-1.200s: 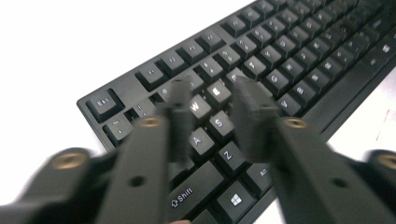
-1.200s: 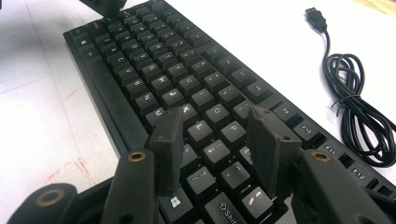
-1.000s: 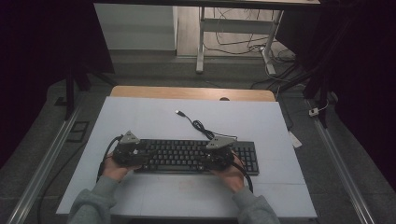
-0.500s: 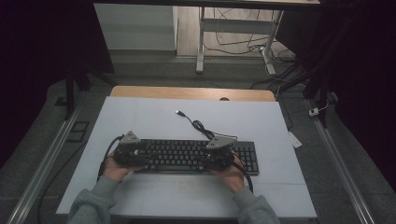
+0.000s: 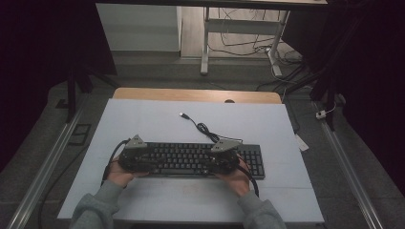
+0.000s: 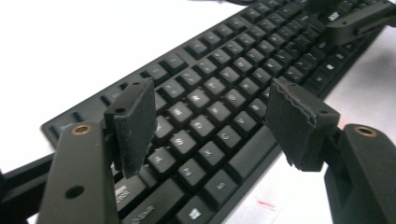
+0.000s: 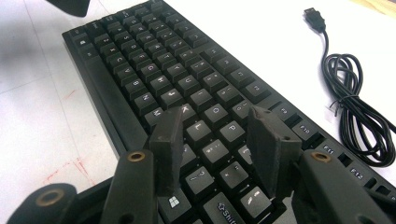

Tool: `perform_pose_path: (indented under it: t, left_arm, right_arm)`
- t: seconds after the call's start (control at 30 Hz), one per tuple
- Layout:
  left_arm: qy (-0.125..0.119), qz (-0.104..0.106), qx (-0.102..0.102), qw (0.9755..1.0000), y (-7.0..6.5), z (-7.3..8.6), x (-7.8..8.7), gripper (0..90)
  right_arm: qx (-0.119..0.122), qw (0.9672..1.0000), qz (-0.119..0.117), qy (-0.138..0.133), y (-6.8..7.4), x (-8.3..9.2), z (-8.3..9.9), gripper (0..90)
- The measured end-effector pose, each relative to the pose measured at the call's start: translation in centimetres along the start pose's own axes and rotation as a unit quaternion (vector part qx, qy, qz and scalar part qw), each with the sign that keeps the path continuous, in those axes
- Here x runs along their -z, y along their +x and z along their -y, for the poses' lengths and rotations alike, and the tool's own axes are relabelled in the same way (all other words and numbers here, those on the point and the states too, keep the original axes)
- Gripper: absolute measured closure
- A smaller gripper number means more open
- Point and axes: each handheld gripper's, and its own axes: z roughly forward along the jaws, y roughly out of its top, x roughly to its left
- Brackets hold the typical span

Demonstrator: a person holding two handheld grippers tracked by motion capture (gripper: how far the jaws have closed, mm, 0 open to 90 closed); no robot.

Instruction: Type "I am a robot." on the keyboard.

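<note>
A black keyboard is lying on the white table, in the lower middle of the high view. The left gripper is being held over its left keys; its jaws have just been opening, released, gripping nothing. The right gripper is being held spread above the right keys, gripping nothing. A coiled cable is lying beside the keyboard, at the right of the right gripper view.

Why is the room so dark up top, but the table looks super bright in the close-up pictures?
High view: dim all round, only the table lit pale. Left gripper view: the table glares white, the near jaws and the keyboard keys look soft. Right gripper view: keys near the middle are sharp, the cable is clear, and the near jaws blur.
</note>
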Motion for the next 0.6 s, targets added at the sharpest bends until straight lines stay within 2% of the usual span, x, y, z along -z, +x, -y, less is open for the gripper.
perform_pose_path:
  t: [0.13, 0.43, 0.6]
  left_arm:
    - [0.011, 0.011, -0.018, 0.9997, -0.7, -0.1, -0.5, 33.3]
    - [0.033, 0.031, -0.045, 0.9980, -2.2, -0.2, -1.6, 33.1]
    - [0.038, 0.034, -0.051, 0.9974, -2.7, -0.1, -2.0, 34.5]
  right_arm:
    - [0.001, 1.0000, 0.001, 0.000, 0.0, 0.0, 0.0, 55.9]
    - [0.000, 1.0000, 0.002, 0.001, 0.0, 0.1, -0.1, 55.9]
    - [0.000, 1.0000, 0.000, 0.000, 0.0, 0.0, 0.0, 55.8]
